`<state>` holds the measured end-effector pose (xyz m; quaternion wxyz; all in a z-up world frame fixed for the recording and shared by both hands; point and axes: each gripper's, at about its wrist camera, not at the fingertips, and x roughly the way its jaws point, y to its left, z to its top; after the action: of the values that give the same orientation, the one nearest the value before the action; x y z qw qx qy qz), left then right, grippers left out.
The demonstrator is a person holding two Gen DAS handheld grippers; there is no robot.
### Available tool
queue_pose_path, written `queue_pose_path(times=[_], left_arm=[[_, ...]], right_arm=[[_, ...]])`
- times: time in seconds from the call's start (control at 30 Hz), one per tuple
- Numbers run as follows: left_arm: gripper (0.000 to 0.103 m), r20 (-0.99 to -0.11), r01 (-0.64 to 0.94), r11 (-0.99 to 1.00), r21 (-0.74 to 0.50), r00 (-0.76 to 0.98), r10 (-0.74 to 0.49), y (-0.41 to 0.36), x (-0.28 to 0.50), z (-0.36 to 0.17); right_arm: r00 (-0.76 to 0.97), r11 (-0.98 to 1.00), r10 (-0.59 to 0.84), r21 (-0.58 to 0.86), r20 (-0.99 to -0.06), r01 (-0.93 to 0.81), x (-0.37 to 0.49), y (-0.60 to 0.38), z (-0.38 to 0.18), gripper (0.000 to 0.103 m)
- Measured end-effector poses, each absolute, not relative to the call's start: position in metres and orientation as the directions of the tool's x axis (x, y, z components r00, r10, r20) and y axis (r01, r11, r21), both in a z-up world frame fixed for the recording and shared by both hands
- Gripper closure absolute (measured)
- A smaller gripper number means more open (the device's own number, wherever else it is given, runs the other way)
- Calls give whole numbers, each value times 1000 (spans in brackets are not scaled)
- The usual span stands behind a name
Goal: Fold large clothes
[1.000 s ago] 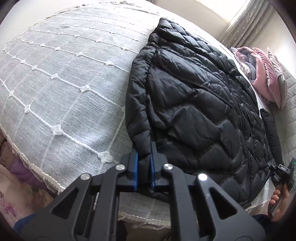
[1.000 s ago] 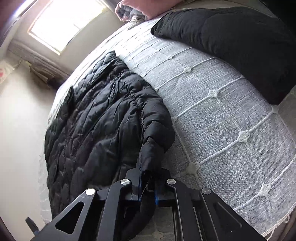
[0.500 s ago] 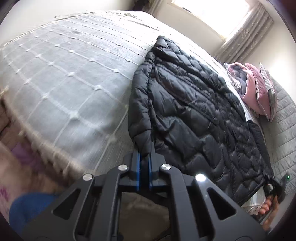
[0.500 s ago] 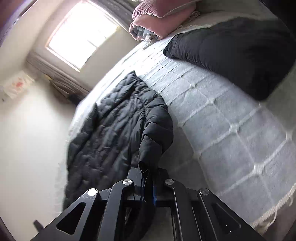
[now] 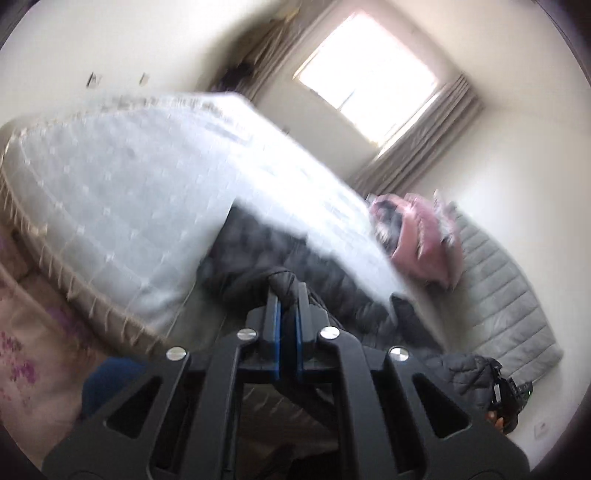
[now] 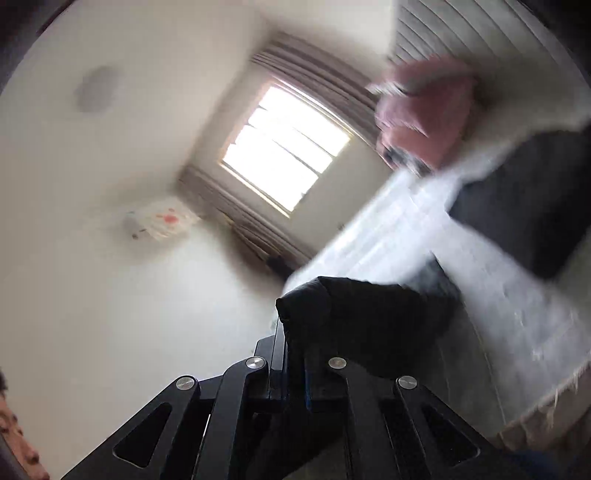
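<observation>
Lifting step: left tool [image 5: 287, 295] and right tool [image 6: 295, 332] are each clamping the black quilted puffer jacket [image 5: 266, 254]; next, folding onto the grey-covered bed [image 5: 122, 206].

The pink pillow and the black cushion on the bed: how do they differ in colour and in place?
The pink pillow is light pink; the black cushion is very dark. The pillow lies farther away, next to the grey headboard, while the cushion lies nearer to the right gripper. Both rest on the white bedspread, and both look blurred.
</observation>
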<state>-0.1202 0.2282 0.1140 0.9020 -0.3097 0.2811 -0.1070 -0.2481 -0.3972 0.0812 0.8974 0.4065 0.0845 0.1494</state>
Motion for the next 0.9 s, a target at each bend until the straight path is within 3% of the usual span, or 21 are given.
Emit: queue_pose_path(times=[0.13,0.27,0.33,0.37,0.43,0.47,0.5,0.53,0.6,0.67,0.7,0.77,0.9], left_arm=[[95,-377,17,747,-665,855,-356,235,-85,136],[94,-392,-58,658,-751,840,-374,230,16,138],[90,-431,-127,678,-724,850,-302,220,79,132],[88,-451,-156,717,-679,860,-240,208,107,127],[67,-546,-244,762,-600,821,-167,195,158,102],[66,-589,-286,744,-603,789,-175,194,171,83],[66,-603,-308,706,-638,770,-209,195,177,62],[59,-588,-298,666,-684,765,-262,195,182,42],[50,-617,-262,713,-650,730,-294,188,195,14],[50,-721,-350,759,-549,657,-219,190,206,-5],[49,-717,-365,735,-571,658,-231,198,208,-10],[44,-688,-356,695,-624,673,-273,210,211,-17],[42,-765,-410,745,-527,610,-206,219,223,-36]], right_arm=[[948,644,317,729,19,-230,-218,-400,121,97],[951,620,309,761,-15,-190,-129,-411,123,94],[954,617,283,781,-101,-100,-69,-422,108,91],[949,635,246,773,-197,-4,-28,-426,94,86],[887,652,202,733,-416,196,31,-430,53,81],[839,643,217,720,-499,262,50,-430,30,81],[838,611,259,754,-480,243,54,-433,15,81],[853,585,301,789,-427,189,54,-434,5,81],[866,626,285,764,-411,157,51,-436,-3,80],[855,666,220,713,-470,220,55,-448,-6,76],[856,667,216,711,-469,221,54,-453,-7,73],[835,724,206,653,-511,222,64,-455,-13,39],[716,839,177,484,-675,249,101,-433,-43,38]])
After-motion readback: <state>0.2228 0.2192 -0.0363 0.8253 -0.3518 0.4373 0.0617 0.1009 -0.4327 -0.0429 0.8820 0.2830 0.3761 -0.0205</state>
